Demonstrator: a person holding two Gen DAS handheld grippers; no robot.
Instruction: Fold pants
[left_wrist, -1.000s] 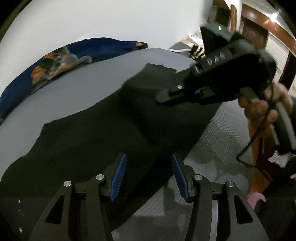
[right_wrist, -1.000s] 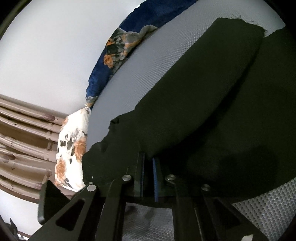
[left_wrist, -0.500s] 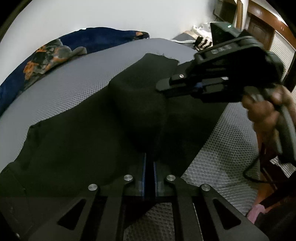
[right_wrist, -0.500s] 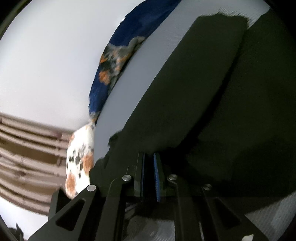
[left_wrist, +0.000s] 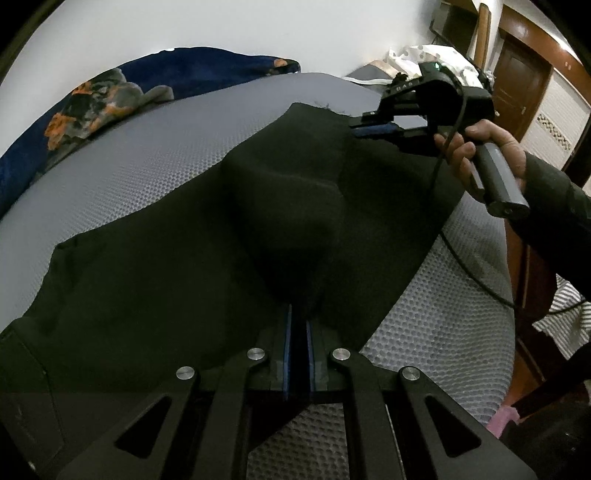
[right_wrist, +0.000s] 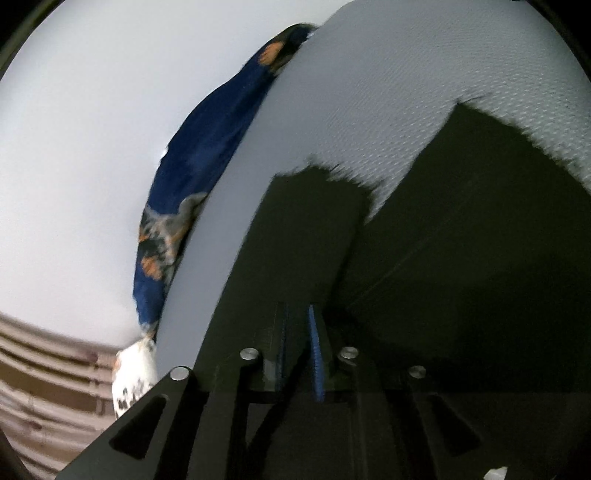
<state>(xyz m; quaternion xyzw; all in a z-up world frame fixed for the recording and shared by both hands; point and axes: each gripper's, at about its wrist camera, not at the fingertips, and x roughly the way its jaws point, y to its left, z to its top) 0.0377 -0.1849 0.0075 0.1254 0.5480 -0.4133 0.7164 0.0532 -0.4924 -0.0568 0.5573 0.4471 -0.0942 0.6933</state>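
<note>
**Black pants spread on a grey mattress, pinched at the near edge**

A grey mattress (left_wrist: 155, 147) with a honeycomb weave fills both views, set against a plain white wall (left_wrist: 258, 29). Along the far edge of the mattress, against the wall, a dark blue blanket (left_wrist: 110, 96) with orange and grey patches is bunched. Beyond the mattress's right corner, brown wooden doors (left_wrist: 524, 85) are seen.

The black pants (left_wrist: 166, 280) are laid across the mattress, with one leg folded over so that a raised hump of cloth (left_wrist: 288, 206) runs along the middle of the mattress towards a frayed hem (left_wrist: 314, 107) at its far side.

The left tongs (left_wrist: 298, 334) are pressed together at the near edge of the mattress, and a fold of the pants is pinched between the blue pads (left_wrist: 287, 332).

The right tongs (left_wrist: 373, 130) are held by a hand (left_wrist: 480, 147) in a dark sleeve (left_wrist: 554, 206) over the far right part of the mattress, at the hem end of the pants. In the right wrist view the right tongs' jaws have just been opening: a narrow gap is seen between the pads (right_wrist: 316, 354), with black cloth lying in and below it. Whether the cloth is still gripped cannot be told, as that view is blurred.

A black cable (left_wrist: 476, 277) is trailed from the right handle across the mattress's right edge.
</note>
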